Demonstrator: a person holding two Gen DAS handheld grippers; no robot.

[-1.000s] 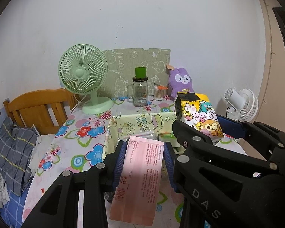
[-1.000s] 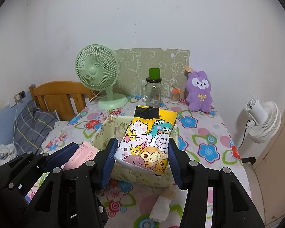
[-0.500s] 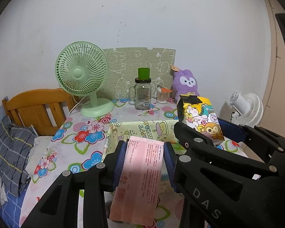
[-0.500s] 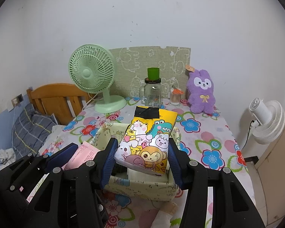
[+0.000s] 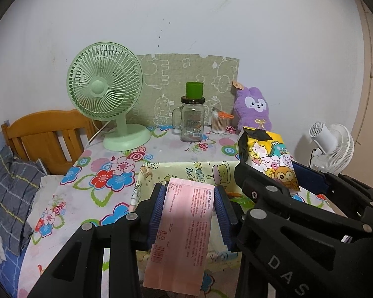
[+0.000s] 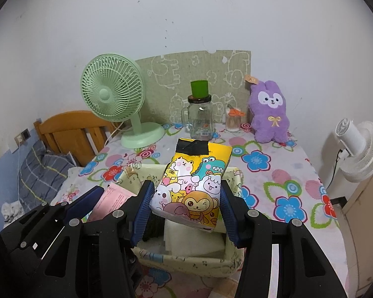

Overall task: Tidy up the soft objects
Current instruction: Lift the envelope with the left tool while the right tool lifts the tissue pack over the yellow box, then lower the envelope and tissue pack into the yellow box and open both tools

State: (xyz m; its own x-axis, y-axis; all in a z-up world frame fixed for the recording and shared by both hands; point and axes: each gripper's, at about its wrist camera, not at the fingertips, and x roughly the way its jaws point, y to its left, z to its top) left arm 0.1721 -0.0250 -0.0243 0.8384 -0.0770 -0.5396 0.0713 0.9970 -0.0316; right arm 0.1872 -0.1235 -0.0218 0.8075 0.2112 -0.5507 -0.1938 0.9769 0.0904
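My left gripper (image 5: 189, 198) is shut on a pink tissue pack (image 5: 184, 233), held above the near left corner of a pale yellow fabric basket (image 5: 186, 171). My right gripper (image 6: 185, 193) is shut on a yellow cartoon-animal tissue pack (image 6: 194, 188), held over the same basket (image 6: 186, 260). White folded items lie inside the basket. The pink pack (image 6: 112, 198) shows at left in the right wrist view. The cartoon pack (image 5: 268, 159) shows at right in the left wrist view. A purple plush rabbit (image 6: 269, 111) sits at the table's back right.
A green desk fan (image 5: 107, 99), a glass jar with a green cup (image 5: 192, 119) on it and a cotton-swab holder (image 5: 220, 123) stand at the back of the floral table (image 6: 273, 181). A wooden headboard (image 5: 44, 136) is left, a white fan (image 6: 358, 146) right.
Both grippers have moved forward toward the back of the table with their packs, so the basket now lies right beneath them. Neither grip has changed.
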